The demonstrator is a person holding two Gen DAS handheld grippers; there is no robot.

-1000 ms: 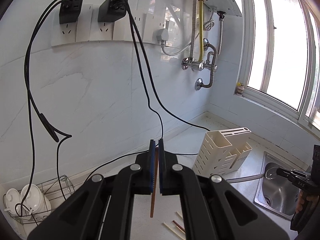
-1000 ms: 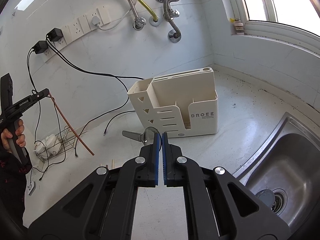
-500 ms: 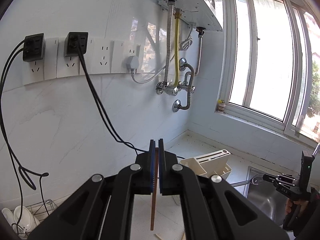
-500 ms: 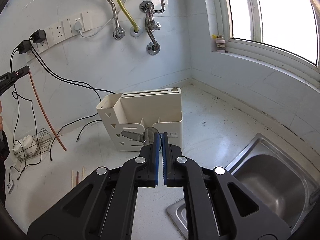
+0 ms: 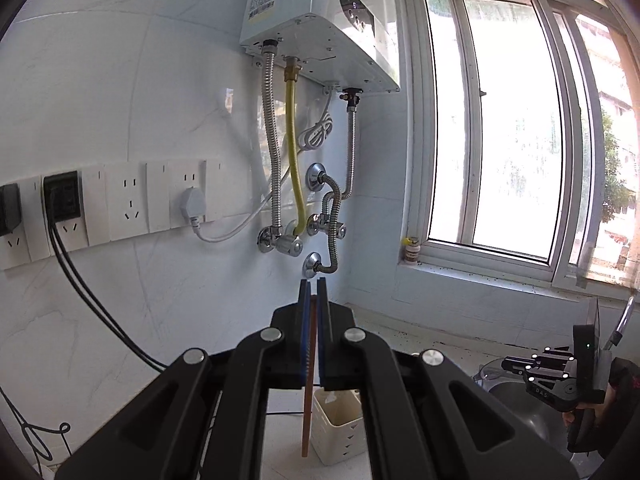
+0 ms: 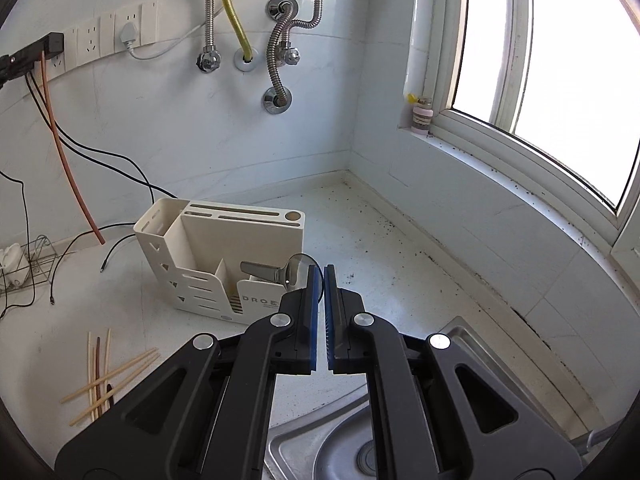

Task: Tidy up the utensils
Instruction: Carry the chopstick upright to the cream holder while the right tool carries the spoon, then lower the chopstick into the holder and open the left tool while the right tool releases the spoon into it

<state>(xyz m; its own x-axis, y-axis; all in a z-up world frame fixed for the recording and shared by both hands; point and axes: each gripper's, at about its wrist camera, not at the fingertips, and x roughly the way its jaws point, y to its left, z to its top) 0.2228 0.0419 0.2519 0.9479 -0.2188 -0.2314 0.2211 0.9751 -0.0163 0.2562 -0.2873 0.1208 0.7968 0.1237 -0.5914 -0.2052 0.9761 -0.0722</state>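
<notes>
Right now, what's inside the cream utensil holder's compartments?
In the right wrist view, the holder shows its tall left compartment and the middle one with nothing visible inside. The spoon held by the right gripper covers part of the front-right section, and the compartment floors are hidden.

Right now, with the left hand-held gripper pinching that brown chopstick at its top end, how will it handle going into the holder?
The brown chopstick looks thin and stiff, and it hangs straight below the left hand-held gripper. Held only near one end, it could swing or pivot between the pads. It is probably light, and the cream holder is perforated plastic, so a sideways knock could shift or tip it.
</notes>
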